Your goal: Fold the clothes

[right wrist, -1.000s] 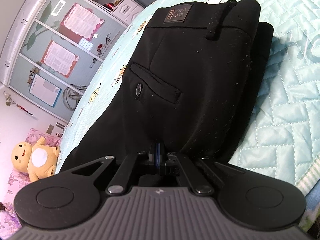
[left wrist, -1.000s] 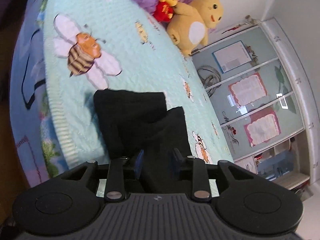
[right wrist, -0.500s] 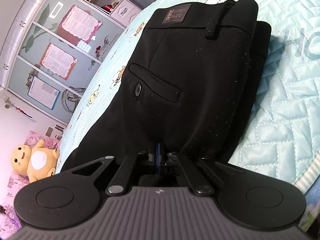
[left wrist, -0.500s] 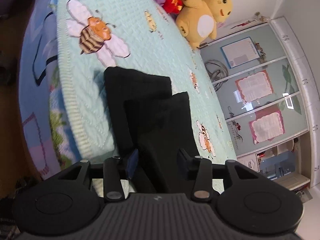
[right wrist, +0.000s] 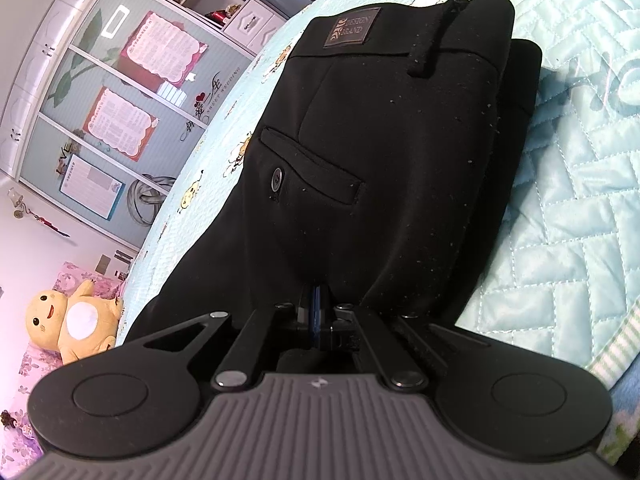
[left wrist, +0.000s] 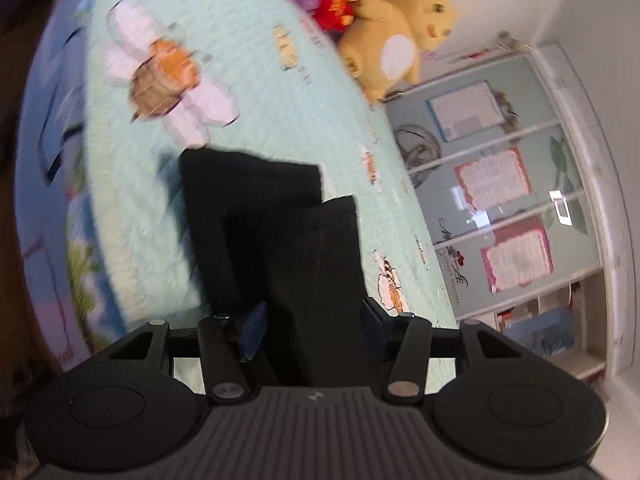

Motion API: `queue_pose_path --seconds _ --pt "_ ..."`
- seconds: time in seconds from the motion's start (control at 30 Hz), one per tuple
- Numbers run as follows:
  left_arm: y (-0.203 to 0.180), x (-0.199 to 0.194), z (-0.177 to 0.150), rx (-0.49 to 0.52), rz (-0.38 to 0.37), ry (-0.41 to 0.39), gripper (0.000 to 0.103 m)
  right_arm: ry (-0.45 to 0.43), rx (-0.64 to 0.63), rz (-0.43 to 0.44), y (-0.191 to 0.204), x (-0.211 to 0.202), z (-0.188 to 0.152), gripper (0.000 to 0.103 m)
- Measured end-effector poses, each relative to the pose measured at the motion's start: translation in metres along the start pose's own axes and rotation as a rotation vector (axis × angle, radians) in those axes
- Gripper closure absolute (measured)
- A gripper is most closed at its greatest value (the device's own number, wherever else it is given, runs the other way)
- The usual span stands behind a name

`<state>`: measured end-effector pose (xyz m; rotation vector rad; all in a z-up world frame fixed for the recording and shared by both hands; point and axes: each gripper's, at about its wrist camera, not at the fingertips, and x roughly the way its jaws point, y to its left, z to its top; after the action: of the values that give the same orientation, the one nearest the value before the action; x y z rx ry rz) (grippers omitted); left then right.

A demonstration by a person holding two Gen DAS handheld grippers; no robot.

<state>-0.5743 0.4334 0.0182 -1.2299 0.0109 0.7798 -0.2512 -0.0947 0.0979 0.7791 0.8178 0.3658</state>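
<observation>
A quilted mint bedspread (right wrist: 568, 208) with bee prints covered the bed, a yellow plush toy (left wrist: 394, 40) by the wardrobe. Folded black trousers (right wrist: 384, 152) lay on it, matte and lint-specked. The left tongs (left wrist: 314, 330) were opening, fabric between them unpinched; the right tongs (right wrist: 318, 312) were clamped on the trousers' edge.

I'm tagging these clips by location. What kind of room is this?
Likely a bedroom: a quilted bee-print bedspread, a yellow plush toy at its far end, and a wardrobe with sliding doors alongside.
</observation>
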Motion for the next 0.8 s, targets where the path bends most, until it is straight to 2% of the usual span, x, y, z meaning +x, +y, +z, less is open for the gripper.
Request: queue_pose_path --seconds 0.1,0.17,0.23,0.33,0.37,0.43,0.53,0.6,0.63,0.7,0.77,0.8 --pt "-0.004 0.003 0.004 0.072 0.016 -0.047 0.050 -0.002 -0.004 -0.001 0.001 0.000 0.000 0.103" --pt "-0.004 0.014 0.005 0.104 0.044 -0.037 0.050 -0.002 -0.006 -0.003 0.001 0.001 0.001 0.103" --pt "-0.002 0.027 0.007 0.102 0.040 -0.020 0.050 -0.001 -0.006 -0.006 0.002 0.001 0.001 0.103" --pt "-0.007 0.041 0.010 0.153 0.040 -0.036 0.051 0.001 -0.008 -0.014 0.004 0.001 0.000 0.103" --pt "-0.008 0.045 0.012 0.162 0.033 -0.035 0.062 0.001 -0.008 -0.017 0.005 0.001 0.000 0.103" --pt "-0.012 0.046 0.016 0.189 0.020 -0.029 0.098 0.002 -0.009 -0.024 0.007 0.000 -0.001 0.103" --pt "-0.016 0.031 0.028 0.217 -0.009 -0.076 0.098 0.004 -0.006 -0.036 0.009 0.000 0.000 0.103" --pt "-0.011 0.023 0.044 0.218 0.008 -0.122 0.098 0.001 -0.012 -0.044 0.012 0.000 -0.001 0.103" --pt "-0.005 0.024 0.051 0.207 0.035 -0.119 0.098 -0.001 -0.017 -0.049 0.014 0.001 -0.002 0.103" --pt "0.008 0.033 0.061 0.207 0.054 -0.075 0.098 -0.001 -0.023 -0.049 0.015 0.002 -0.003 0.103" --pt "0.018 0.049 0.061 0.218 0.042 0.032 0.098 -0.003 -0.032 -0.052 0.015 0.002 -0.004 0.103" --pt "0.023 0.050 0.061 0.199 0.042 0.039 0.098 -0.003 -0.033 -0.052 0.014 0.002 -0.004 0.103"
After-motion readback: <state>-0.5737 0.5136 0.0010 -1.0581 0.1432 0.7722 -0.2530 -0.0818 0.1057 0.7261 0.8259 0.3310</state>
